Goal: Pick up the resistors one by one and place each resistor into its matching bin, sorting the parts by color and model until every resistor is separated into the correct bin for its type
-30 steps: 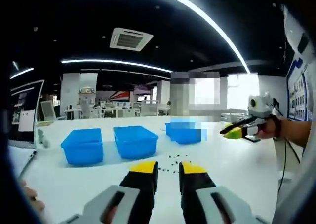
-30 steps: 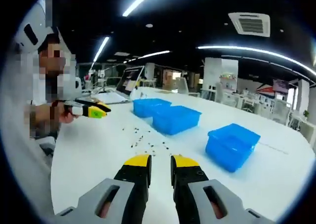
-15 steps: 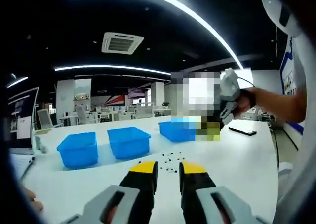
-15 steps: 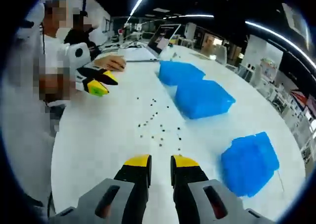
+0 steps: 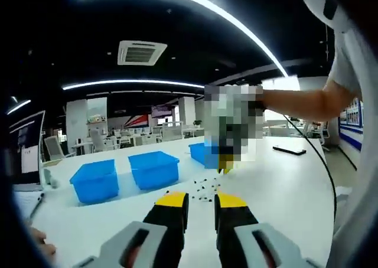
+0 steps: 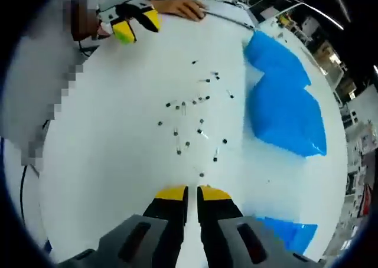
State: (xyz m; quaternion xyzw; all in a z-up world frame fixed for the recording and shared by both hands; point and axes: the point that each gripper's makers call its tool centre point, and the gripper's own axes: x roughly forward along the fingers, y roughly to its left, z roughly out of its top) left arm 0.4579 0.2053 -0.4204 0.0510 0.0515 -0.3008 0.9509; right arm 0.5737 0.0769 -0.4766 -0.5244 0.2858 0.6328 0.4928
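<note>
Several small dark resistors (image 6: 189,123) lie scattered on the white table (image 6: 100,138), just ahead of my right gripper (image 6: 192,192). It looks down on them, its yellow-tipped jaws almost together with nothing between them. Three blue bins stand beside the parts: one (image 6: 286,111) in the middle, one (image 6: 273,54) farther off, one (image 6: 290,232) near the jaws. In the left gripper view the resistors (image 5: 204,188) lie beyond my left gripper (image 5: 201,201), whose jaws stand a small gap apart and hold nothing. Behind them stand the bins (image 5: 96,179) (image 5: 155,169) (image 5: 204,153). The right gripper (image 5: 226,163) hangs above the parts.
A laptop (image 5: 23,153) and a pen lie at the table's left end. Someone's hand (image 6: 180,7) rests on the table behind the left gripper (image 6: 136,23). A phone (image 5: 289,151) lies at the far right. A cable hangs from the person's arm.
My right gripper has swung over the resistors and tipped down toward them, and its jaws have narrowed. The left gripper has hardly moved.
</note>
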